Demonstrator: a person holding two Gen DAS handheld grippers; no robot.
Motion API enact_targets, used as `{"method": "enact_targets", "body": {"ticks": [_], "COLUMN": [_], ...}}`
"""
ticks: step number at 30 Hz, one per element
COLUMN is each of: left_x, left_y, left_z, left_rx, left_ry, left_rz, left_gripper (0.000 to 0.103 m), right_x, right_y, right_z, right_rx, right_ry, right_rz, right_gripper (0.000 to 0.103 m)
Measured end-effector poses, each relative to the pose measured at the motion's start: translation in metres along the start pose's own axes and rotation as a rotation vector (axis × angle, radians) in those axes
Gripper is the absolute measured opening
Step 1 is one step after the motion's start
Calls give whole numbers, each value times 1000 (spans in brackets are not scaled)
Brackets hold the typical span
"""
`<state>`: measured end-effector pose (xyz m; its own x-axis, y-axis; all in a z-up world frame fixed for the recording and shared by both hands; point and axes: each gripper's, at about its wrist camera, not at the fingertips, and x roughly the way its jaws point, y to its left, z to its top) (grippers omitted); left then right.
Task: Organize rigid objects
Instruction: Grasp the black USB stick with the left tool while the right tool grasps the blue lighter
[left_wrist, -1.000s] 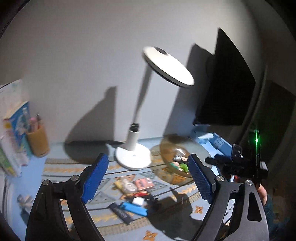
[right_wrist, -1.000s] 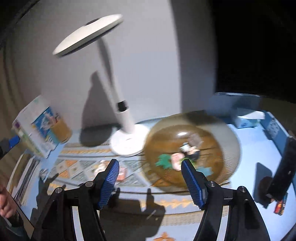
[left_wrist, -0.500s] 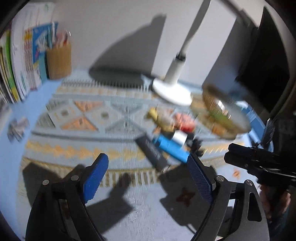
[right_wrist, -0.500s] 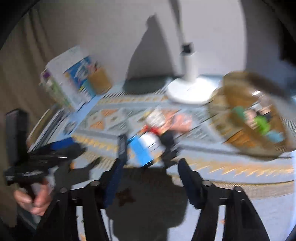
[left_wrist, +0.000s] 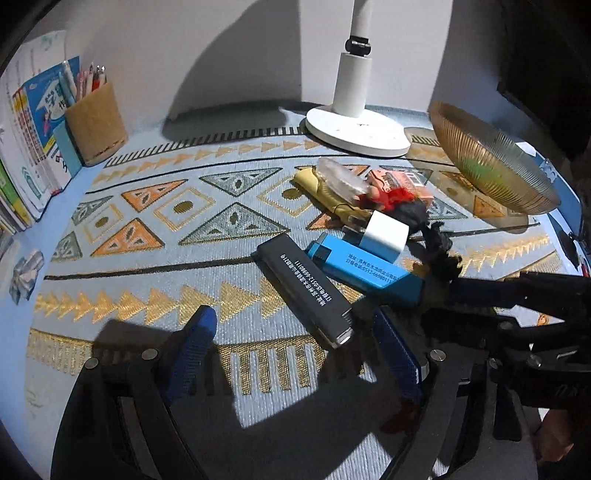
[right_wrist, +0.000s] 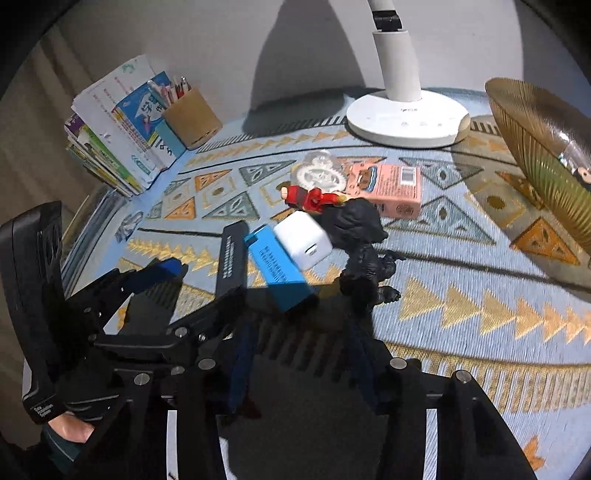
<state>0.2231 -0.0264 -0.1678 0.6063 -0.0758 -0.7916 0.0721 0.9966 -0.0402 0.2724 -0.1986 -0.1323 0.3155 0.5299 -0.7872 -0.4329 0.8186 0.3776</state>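
Far left we see stacked books (left_wrist: 27, 122) against the wall, then a tan pen cup (left_wrist: 96, 123) just beside them. A patterned mat (left_wrist: 155, 221) covers the table.

Our left gripper (left_wrist: 291, 354) hovers low over the mat's near edge, fingers (left_wrist: 194, 343) spread wide, nothing between them. The black lighter (left_wrist: 304, 290) lies flat on the mat just ahead of that gap, angled, its metal end nearest the right finger.

Touching it on the right is the blue lighter (left_wrist: 364, 269), also flat. A white charger cube (left_wrist: 384, 234) rests partly on the blue lighter. Behind: a yellow item (left_wrist: 325, 192), a clear gear-like piece (left_wrist: 338, 177), a red minifigure (right_wrist: 310, 197), a pink box (right_wrist: 386, 188), all bunched together. A black figure (right_wrist: 364, 243) lies just right of the cube.

The white lamp base (left_wrist: 356, 127) stands behind the pile. Our right gripper (right_wrist: 301, 354) sits low near the blue lighter and black figure, fingers (right_wrist: 240, 363) well apart and holding nothing. Far right, the amber glass bowl (left_wrist: 491, 162) stands on the mat, small toys inside, too blurred to name.
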Motion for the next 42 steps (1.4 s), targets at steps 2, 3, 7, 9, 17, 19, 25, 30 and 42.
{"method": "enact_targets", "body": {"ticks": [2,3,7,9,17,19,25,30,42], "left_x": [3,3,-3,-4,0,4,8,8,14], "left_y": [3,4,16,24,36,34,36,36,17], "left_z": [0,0,-2,-3,7,11,17,16,20], "left_rx": [-11,-16,-28,-37,-54,-45,-48,-30,33], "left_ry": [12,16,19,20,37,34,24,17,23], "left_rz": [-7,-17,-23,-23,-114,-106,-106,-93,-30], "left_gripper": [83,82,75,75,75,73,72,71,62], "right_x": [3,4,9,12,26,28,31,34,-8], "right_y": [0,-1,5,9,21,24,25,37,24], "right_z": [3,4,6,7,18,19,20,17,-39], "right_rx": [-10,-14,-43,-59,-130,-150,-181,-252,-228], "right_ry": [1,5,17,21,6,0,-25,-22,-13], "right_rz": [-20,-19,-14,-18,-101,-126,-128,-154,-173], "right_gripper": [48,48,48,48,48,48,48,32,24]}}
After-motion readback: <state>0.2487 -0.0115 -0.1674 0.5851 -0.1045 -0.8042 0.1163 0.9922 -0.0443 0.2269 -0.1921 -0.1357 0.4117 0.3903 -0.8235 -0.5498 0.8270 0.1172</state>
